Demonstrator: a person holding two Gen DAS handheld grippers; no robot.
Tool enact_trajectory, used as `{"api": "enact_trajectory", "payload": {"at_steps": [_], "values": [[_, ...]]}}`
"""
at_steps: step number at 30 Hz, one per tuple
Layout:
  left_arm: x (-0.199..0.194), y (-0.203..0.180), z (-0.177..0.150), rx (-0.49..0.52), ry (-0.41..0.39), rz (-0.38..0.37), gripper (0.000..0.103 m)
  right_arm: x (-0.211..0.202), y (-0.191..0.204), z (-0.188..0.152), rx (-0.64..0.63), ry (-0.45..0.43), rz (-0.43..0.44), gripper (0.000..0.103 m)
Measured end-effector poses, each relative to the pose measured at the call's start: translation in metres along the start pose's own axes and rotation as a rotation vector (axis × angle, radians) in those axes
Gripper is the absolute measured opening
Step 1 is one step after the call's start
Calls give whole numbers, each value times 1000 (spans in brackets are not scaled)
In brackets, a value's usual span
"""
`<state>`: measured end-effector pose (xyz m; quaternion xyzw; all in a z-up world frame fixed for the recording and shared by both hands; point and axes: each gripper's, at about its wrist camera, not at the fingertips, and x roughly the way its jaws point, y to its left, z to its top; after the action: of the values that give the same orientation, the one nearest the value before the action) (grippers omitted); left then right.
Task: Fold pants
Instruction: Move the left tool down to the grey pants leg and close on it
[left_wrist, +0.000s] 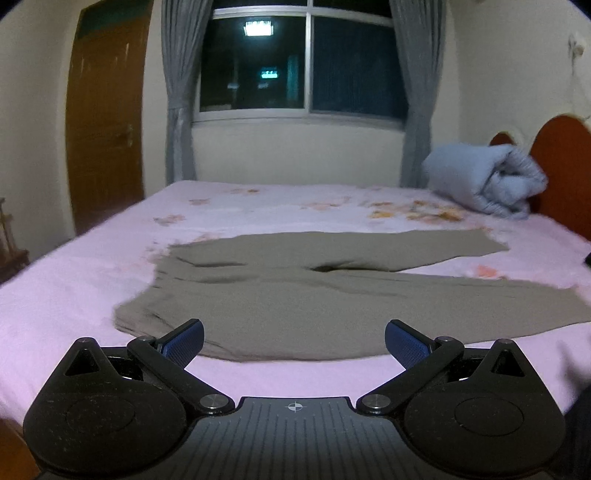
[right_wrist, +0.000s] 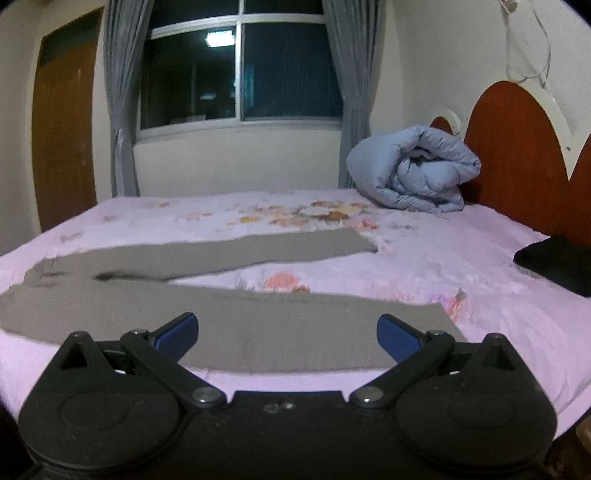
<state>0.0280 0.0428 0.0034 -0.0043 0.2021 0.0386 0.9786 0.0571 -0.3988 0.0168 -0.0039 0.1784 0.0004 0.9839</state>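
Pants (left_wrist: 295, 295) flat on bed (left_wrist: 74, 295), mid-frame, legs spread. Left gripper (left_wrist: 294, 341) and right gripper (right_wrist: 287, 338), bottom of frame: jaws wide apart, empty.

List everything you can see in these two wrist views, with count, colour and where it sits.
flat grey-olive fabric pants: one, grey-olive, spread flat on the bed, legs apart
pink floral bed sheet: one, pink with orange flowers, covering the bed
rolled light-blue quilt: one, light blue, far corner by the headboard
rounded red-brown wooden headboard: one, red-brown, right end of the bed
black folded item: one, black, on the sheet at right
grey curtains: two, grey, flanking the window
dark glass window: one, far wall
brown wooden door: one, left wall
left hand-held gripper: black, blue pads, open
right hand-held gripper: same, open
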Motion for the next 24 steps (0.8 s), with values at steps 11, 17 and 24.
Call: {"api": "enact_trajectory", "payload": {"at_steps": [11,17,24], "values": [[95,89,59,-6,39,94,103,74,9,67,21,18,60,97],[188,142,94,-66,99,54,103,130,30,105,1,37,67,97],[321,200,104,-163,225,76,103,207,59,121,-39,69,54,97]]}}
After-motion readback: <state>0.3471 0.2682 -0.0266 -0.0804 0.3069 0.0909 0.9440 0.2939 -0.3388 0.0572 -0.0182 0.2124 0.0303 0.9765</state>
